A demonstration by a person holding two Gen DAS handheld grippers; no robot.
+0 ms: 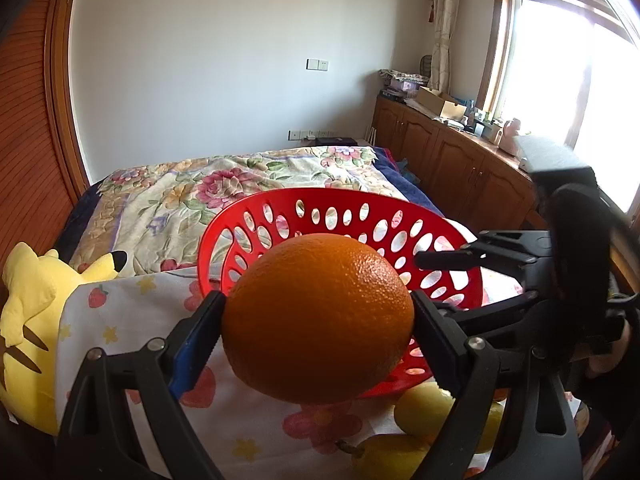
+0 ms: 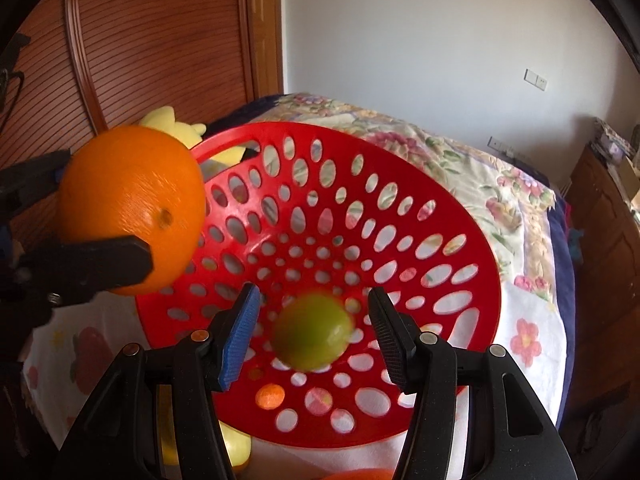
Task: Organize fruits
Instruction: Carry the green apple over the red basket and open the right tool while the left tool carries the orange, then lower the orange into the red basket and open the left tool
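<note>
Orange clamped in left jaws, just short of basket rim — right jaws open, lime falling free between.

You have a large round orange with pebbled skin clamped off the cloth, just before the rim of the perforated red plastic basket. A blurred round green fruit sits inside that basket — yellow lemon-like fruits lie on the cloth beside it.

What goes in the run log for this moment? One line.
left gripper: shut on orange | right gripper: open, green fruit between fingers | red basket
</note>
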